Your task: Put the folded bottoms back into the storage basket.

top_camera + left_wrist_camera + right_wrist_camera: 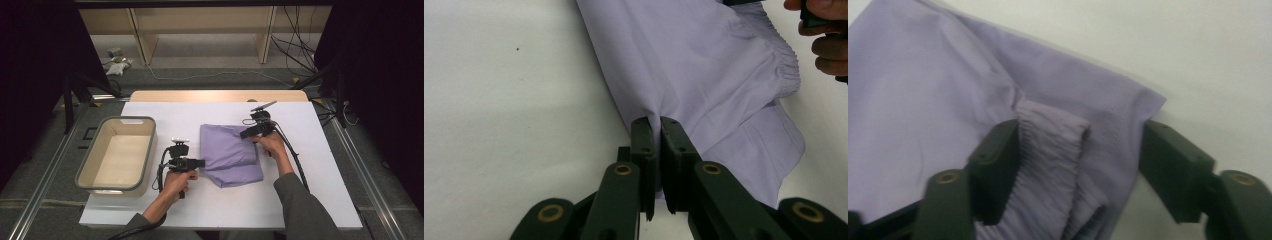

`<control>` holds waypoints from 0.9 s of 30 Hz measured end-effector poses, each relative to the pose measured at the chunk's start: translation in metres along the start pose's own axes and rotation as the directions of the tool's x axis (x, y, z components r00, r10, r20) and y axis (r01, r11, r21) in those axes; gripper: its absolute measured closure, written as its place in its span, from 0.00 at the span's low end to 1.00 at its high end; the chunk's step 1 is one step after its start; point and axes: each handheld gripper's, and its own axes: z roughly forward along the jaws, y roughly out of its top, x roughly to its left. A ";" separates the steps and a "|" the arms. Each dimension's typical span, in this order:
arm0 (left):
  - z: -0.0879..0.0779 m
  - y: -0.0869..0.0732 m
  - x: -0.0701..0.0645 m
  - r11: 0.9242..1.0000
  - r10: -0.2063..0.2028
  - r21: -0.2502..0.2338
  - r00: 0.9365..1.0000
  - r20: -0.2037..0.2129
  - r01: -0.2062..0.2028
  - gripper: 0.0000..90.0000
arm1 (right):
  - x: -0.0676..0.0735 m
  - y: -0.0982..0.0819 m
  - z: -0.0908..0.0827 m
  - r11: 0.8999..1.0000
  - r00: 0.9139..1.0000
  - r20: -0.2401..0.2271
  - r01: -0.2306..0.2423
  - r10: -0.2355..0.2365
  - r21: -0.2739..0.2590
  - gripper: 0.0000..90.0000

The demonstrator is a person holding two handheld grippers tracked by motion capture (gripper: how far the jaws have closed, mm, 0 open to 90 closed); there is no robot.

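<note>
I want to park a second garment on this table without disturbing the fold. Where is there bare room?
The widest free patch is the near strip of the white table, in front of the purple garment. Another runs along the far edge. The bin is empty. Crowded: the middle, where the left gripper pinches the garment and the right gripper straddles its elastic band.

Bright table, dark surroundings, soft close-ups.

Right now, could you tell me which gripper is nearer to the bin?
Left. The left gripper is shut on the purple cloth's near-left edge, just right of the bin. The right gripper straddles the cloth's far right edge, farther away.
</note>
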 end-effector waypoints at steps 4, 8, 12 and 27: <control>-0.001 0.000 0.000 1.000 0.008 -0.002 1.000 -0.002 -0.008 0.94 | 0.000 -0.001 0.000 0.999 0.998 -0.048 -0.036 0.037 0.004 0.67; -0.001 0.000 0.000 1.000 0.006 -0.012 1.000 0.006 -0.005 0.95 | -0.002 -0.002 0.000 0.997 0.994 -0.076 -0.080 0.079 -0.007 0.79; -0.003 0.001 -0.001 1.000 0.017 -0.015 1.000 0.008 -0.017 0.95 | 0.000 -0.003 -0.003 0.996 0.992 -0.086 -0.089 0.087 -0.027 0.88; -0.026 0.010 -0.012 0.998 0.053 -0.049 0.997 0.060 -0.050 0.96 | 0.016 -0.001 -0.031 0.988 0.990 -0.129 -0.080 0.063 -0.134 0.91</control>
